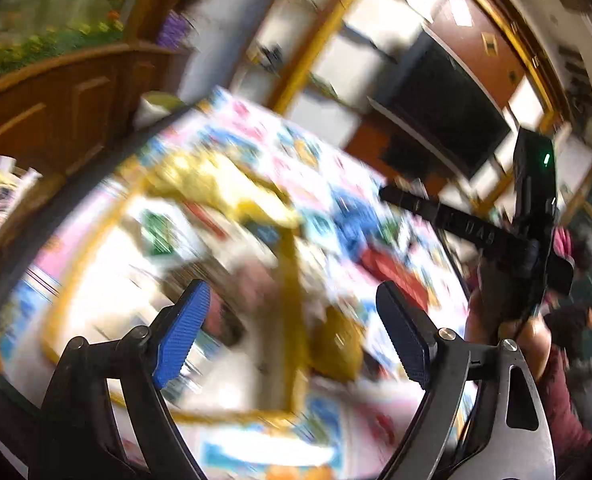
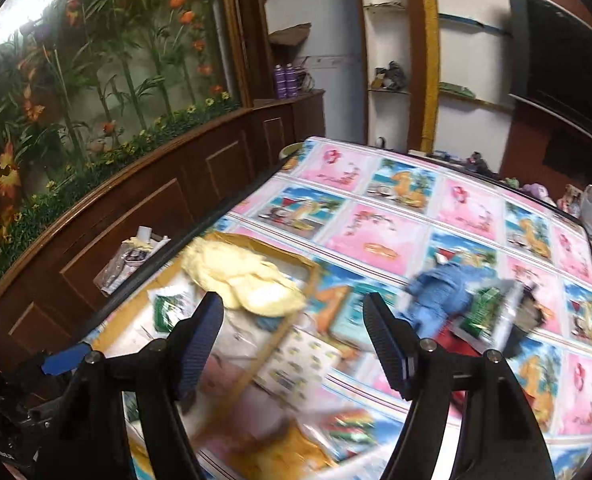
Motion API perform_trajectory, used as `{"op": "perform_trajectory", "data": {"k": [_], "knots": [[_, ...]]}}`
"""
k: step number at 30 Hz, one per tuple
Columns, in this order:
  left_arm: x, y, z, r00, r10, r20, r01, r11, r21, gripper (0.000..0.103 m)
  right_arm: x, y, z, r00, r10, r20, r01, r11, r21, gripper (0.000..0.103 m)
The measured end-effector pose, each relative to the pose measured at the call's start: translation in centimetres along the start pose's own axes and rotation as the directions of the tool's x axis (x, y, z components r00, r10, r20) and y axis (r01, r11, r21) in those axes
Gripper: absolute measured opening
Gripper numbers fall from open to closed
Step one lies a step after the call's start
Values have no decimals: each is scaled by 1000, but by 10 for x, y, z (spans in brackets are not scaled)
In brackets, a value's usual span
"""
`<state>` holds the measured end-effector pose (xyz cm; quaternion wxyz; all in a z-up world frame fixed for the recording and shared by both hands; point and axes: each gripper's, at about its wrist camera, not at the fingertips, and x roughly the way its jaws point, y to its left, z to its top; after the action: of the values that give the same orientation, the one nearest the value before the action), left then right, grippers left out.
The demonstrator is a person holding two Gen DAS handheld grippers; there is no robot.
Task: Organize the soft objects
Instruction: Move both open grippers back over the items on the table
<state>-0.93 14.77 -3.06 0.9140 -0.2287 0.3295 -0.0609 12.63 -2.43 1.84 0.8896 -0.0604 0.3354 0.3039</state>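
**Both grippers open and empty over the patterned table**

Nearest to me, the right gripper (image 2: pixel 292 336) hangs above the table with its dark blue fingers (image 2: pixel 202 340) spread wide and nothing between them. The left gripper (image 1: pixel 292 332) is likewise parted, its ribbed blue pads (image 1: pixel 182 332) well apart and holding nothing; its view is heavily smeared.

Just beyond the fingertips lies a shallow cardboard box (image 2: pixel 309 280) with brown edges, resting on a tablecloth (image 2: pixel 379 224) printed in pink and blue squares. A pale yellow cloth (image 2: pixel 244 280) is draped over the box's far edge, part inside and part hanging on the rim. Inside the box sit flat packets, one with green print (image 2: pixel 166 310); their details are too blurred to make out.

To the right of the box, on the cloth, a blue soft item (image 2: pixel 439 288) lies crumpled, touching a green-and-silver packet (image 2: pixel 491 312), with something red (image 2: pixel 455 344) just beneath them.

In the left view the other gripper's black body (image 1: pixel 531 216) shows at the right, with a hand (image 1: pixel 495 320) under it.

Further off stand wood-panelled cabinets (image 2: pixel 156 200), a floral mural (image 2: pixel 96 60), and wall shelves (image 2: pixel 387 48).
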Motion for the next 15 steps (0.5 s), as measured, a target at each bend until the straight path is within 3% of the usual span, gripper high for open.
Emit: {"op": "perform_trajectory", "data": {"k": [4,6,11,15], "knots": [[25,-25,-17,990,-61,-131,61,998,-5,86,-24,-36,-24,999,-45,-1,45,998,43,72],[30,-35,-21,988,-61,-142,62,998,-2,86,-32,-56,-37,998,-65,-7,66,995,75,72],[32,-50,-22,992,25,-124,-20,999,43,86,-49,-105,-68,994,-106,-30,110,981,158,72],[40,-52,-25,985,102,-142,-93,993,70,86,-56,-134,-92,991,-118,-57,127,971,200,72]]}}
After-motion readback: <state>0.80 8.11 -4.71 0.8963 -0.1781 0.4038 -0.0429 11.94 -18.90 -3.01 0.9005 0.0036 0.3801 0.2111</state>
